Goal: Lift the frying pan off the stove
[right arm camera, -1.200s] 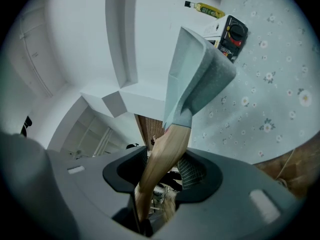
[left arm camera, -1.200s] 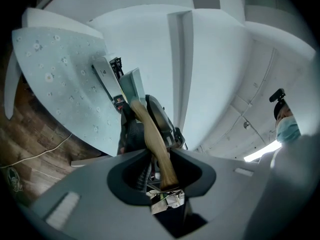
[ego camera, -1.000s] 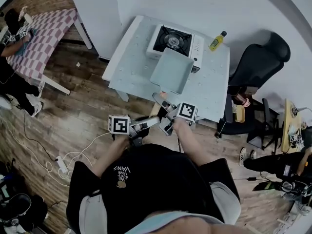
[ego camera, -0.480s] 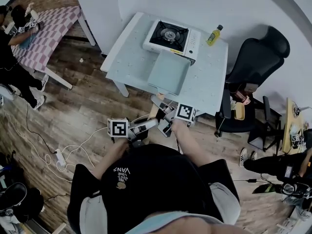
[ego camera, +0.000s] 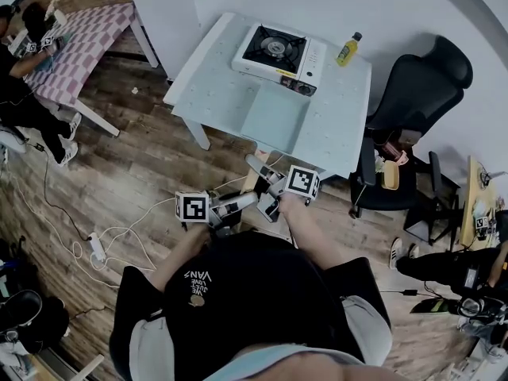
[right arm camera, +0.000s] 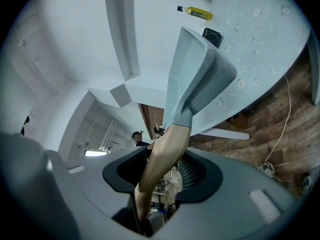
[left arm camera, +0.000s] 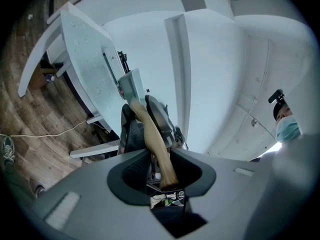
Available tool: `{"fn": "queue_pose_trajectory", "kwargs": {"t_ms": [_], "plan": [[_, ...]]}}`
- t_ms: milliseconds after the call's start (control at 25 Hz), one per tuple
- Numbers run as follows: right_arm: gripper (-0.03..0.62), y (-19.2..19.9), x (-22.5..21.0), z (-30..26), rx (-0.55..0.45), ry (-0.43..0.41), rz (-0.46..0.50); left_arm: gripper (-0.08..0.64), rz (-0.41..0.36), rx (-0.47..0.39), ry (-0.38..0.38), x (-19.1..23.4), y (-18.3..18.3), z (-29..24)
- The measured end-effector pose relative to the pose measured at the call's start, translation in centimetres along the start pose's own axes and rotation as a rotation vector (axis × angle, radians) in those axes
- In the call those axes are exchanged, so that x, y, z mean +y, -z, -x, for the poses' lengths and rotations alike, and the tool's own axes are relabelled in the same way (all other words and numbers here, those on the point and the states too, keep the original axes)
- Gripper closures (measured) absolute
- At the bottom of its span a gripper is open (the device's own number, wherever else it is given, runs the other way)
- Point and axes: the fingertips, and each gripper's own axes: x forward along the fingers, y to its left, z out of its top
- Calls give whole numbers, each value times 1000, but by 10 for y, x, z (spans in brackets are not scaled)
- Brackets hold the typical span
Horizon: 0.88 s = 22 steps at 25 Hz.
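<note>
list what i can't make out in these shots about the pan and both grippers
- Head view: where the right gripper clamps the frying pan by its handle, and the left gripper its wooden handle; the gripper bodies cover the jaws.
- Left gripper view: what that wooden handle ends in; seen edge-on.
- Head view: stove knob setting, bottle label; too small.

Gripper on handle (probably of pan)

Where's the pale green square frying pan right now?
In the head view, the pale green square frying pan is off the white portable gas stove, over the pale table in front of it; left gripper and right gripper clamp its wooden handle.
</note>
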Motion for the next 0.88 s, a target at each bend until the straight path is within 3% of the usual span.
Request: {"fn": "queue_pose_trajectory", "kwargs": {"t_ms": [120,440,640,800,880], "plan": [[408,9,0,1,7,-42,-9,443,1,-3,-8,0,10,3],[408,26,-10,15,36,-7,-10,442,4,-17,-18,0,31,4],[408,31,-1,14,31,-118,0,443,10,-24,-24,-2,40,5],[408,36,-14,24,46,-7,-16,442,12,-26,-27,-2,44,3],[408,37,-15,27,47,8,-16,443,15,-24,-30,-2,46,3]]}}
